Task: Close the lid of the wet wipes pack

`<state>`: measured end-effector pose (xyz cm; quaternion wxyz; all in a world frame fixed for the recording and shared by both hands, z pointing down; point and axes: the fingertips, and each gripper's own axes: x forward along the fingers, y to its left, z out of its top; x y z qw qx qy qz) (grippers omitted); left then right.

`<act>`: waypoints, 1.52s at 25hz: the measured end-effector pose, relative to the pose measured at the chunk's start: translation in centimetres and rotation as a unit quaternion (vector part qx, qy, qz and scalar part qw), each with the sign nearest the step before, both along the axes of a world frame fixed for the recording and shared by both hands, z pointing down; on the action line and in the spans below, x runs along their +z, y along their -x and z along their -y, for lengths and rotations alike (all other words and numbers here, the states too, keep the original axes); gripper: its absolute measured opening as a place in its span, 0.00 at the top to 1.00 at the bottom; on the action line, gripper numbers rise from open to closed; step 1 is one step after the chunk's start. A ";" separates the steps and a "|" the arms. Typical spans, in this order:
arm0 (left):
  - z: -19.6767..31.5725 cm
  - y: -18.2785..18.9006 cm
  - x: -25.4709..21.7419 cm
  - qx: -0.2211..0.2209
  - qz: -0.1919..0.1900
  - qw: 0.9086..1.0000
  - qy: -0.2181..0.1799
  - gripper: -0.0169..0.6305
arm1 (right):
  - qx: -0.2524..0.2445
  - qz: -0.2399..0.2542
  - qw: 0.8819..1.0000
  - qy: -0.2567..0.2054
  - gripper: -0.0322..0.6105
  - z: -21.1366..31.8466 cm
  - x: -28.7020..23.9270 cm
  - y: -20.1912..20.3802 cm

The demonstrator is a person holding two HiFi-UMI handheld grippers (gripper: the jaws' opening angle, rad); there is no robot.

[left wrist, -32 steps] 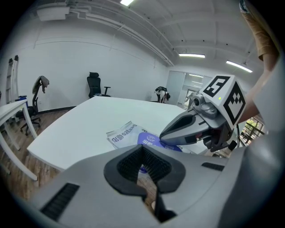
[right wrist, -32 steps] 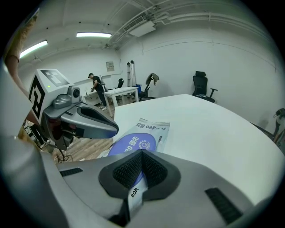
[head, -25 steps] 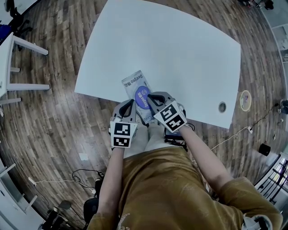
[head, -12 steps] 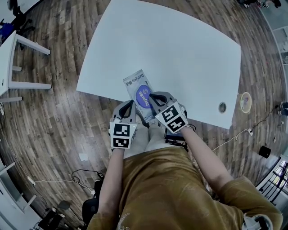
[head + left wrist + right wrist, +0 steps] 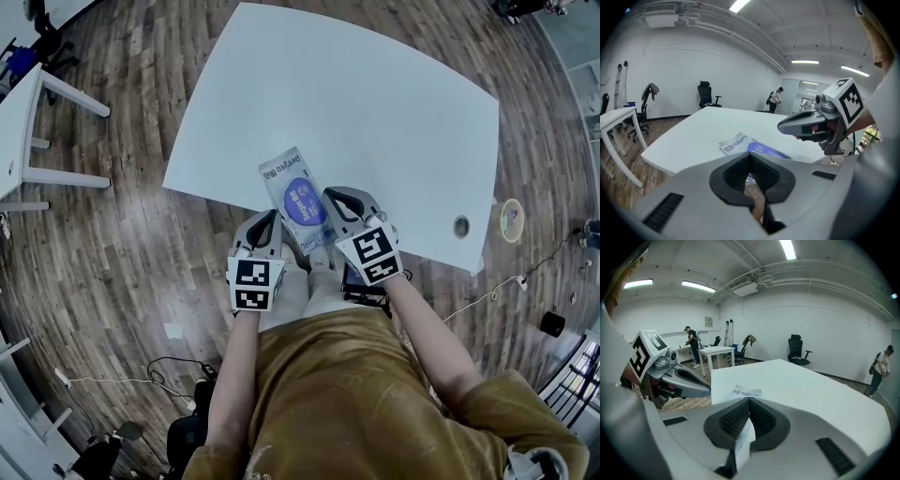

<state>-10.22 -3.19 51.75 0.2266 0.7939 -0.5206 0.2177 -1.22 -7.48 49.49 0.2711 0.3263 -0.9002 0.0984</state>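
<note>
The wet wipes pack [image 5: 284, 178] lies flat near the front edge of the white table [image 5: 394, 122], and its blue oval lid [image 5: 302, 201] looks flat against it. My right gripper [image 5: 333, 196] is at the pack's right side, shut, with a white printed strip [image 5: 743, 441] that looks like the pack's edge between its jaws. From that gripper the pack's far end [image 5: 746, 393] shows ahead. My left gripper [image 5: 270, 218] hangs just off the table's front edge, shut with nothing in it. In the left gripper view the pack [image 5: 736, 143] lies beyond the shut jaws.
A round cable hole [image 5: 460, 225] sits in the table's right corner. A tape roll [image 5: 511, 209] lies on the wooden floor beyond it. A white desk [image 5: 19, 122] stands at the far left. Cables [image 5: 178, 361] trail on the floor by the person's legs.
My right gripper has slid right, from over the blue lid to the pack's right side. The left gripper has stayed put.
</note>
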 end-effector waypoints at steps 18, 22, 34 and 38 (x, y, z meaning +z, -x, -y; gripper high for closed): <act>3.3 1.3 -11.2 -0.051 0.028 0.990 -0.131 0.98 | 0.057 0.093 0.989 -0.095 0.94 1.4 -10.8 -3.7; 3.2 1.6 -13.2 -0.059 0.031 0.986 -0.151 0.98 | 0.072 0.112 0.985 -0.107 0.94 1.4 -13.0 -4.7; 2.2 0.7 -14.2 -0.059 0.040 0.984 -0.161 0.98 | 0.087 0.123 0.982 -0.113 0.94 0.4 -14.0 -6.7; 2.0 0.7 -14.2 -0.060 0.042 0.984 -0.160 0.98 | 0.088 0.126 0.981 -0.114 0.94 0.4 -14.2 -7.1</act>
